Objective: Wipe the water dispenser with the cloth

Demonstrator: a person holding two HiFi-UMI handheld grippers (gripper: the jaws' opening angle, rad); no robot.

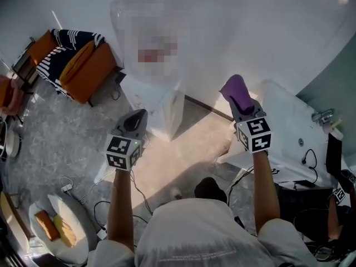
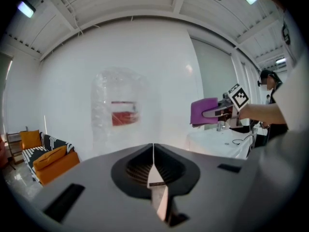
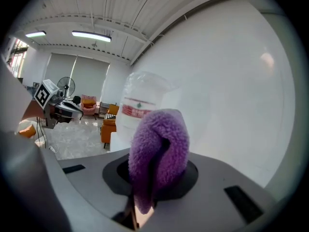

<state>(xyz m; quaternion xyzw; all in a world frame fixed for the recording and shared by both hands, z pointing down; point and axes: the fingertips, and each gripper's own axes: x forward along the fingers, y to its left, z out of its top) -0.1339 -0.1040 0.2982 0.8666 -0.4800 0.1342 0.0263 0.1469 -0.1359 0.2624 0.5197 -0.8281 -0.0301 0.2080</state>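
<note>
Water dispenser stands vs the white wall, big clear bottle on top, ahead of the person & a bit left; biggest thing here, and nothing touches it yet. To its right is a white counter w/ a tap. Far left is an orange sofa, and cables trail on the floor near the person's feet. Right gripper is raised, jaws clamped on the purple cloth, which bulges past the tips as a folded wad. The right gripper view shows it pinched low down, most of the fleece loose above the jaws, w/ the bottle behind it but apart. Left gripper sits lower, pointed toward the dispenser's body, jaws fully together w/ nothing btwn them. Task looks barely begun: approach stage, no wipe contact. Risks, IMO: cloth is held by a small pinch, so drag on the plastic could pull it out, or bunch it so bare jaw tips scrape the surface. Pushing hard high up on the bottle could rock it on its seat, esp. as the left gripper braces nothing. Stepping in closer could snag the floor cables.
</note>
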